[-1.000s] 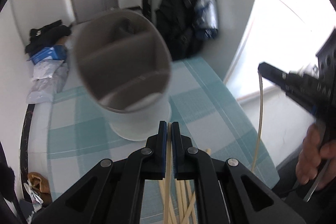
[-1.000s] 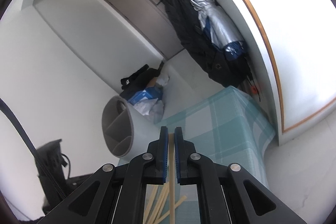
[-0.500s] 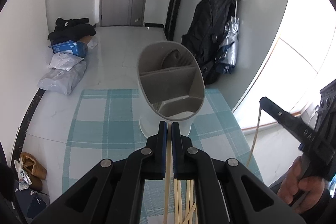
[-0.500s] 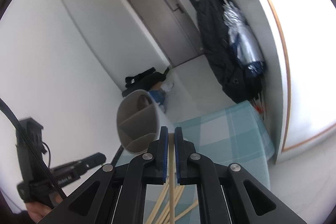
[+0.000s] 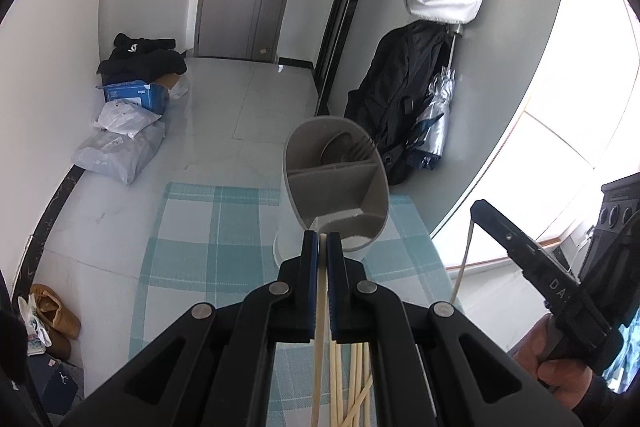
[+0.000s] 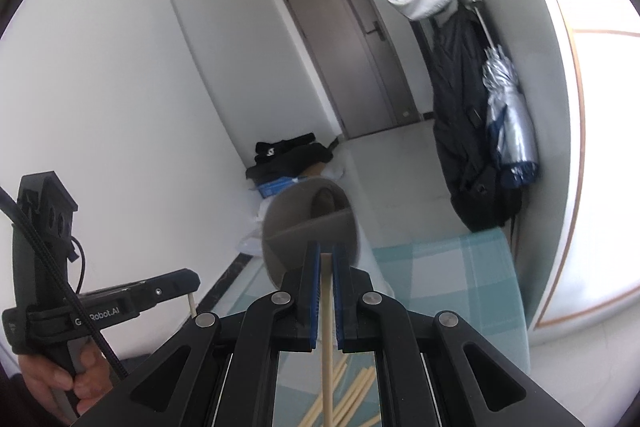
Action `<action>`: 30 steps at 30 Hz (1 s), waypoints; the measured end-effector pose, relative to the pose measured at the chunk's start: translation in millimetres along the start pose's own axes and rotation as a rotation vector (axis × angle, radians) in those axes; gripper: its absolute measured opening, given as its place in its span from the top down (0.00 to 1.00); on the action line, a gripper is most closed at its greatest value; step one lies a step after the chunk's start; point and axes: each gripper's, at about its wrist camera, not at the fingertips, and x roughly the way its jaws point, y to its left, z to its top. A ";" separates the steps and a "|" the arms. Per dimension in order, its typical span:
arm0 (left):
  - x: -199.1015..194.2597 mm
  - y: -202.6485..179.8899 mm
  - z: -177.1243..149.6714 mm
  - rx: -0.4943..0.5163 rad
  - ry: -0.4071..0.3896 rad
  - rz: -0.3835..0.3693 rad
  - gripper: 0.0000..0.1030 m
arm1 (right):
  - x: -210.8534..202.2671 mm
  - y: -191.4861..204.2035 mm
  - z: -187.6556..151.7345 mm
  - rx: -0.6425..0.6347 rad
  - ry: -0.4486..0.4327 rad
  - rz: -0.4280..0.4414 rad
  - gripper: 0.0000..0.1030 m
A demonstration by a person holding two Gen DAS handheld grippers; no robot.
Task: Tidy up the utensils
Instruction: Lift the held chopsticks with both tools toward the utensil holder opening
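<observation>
Wooden chopsticks are what both hands are busy with: the left gripper [image 5: 322,243] has its blue pads pinched tight on one pale chopstick [image 5: 320,311], and the right gripper [image 6: 327,255] is clamped just as tightly on another chopstick [image 6: 327,319]. Both sticks hang down from the jaws, lifted clear of the checked cloth [image 5: 200,227]. Just beyond the tips stands the grey divided holder [image 5: 336,187], upright on the cloth, with a spoon and what looks like a fork [image 5: 352,147] already in its far compartment, so I'd say part of the sorting is done. Neither held stick is in the holder yet. A loose heap of chopsticks [image 5: 352,379] lies on the cloth beneath the grippers, so several trips look to be left
</observation>
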 end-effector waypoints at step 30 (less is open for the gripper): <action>-14.3 17.3 147.1 -0.094 -0.319 -0.077 0.99 | 66.2 41.8 161.0 -0.089 -0.238 0.136 0.95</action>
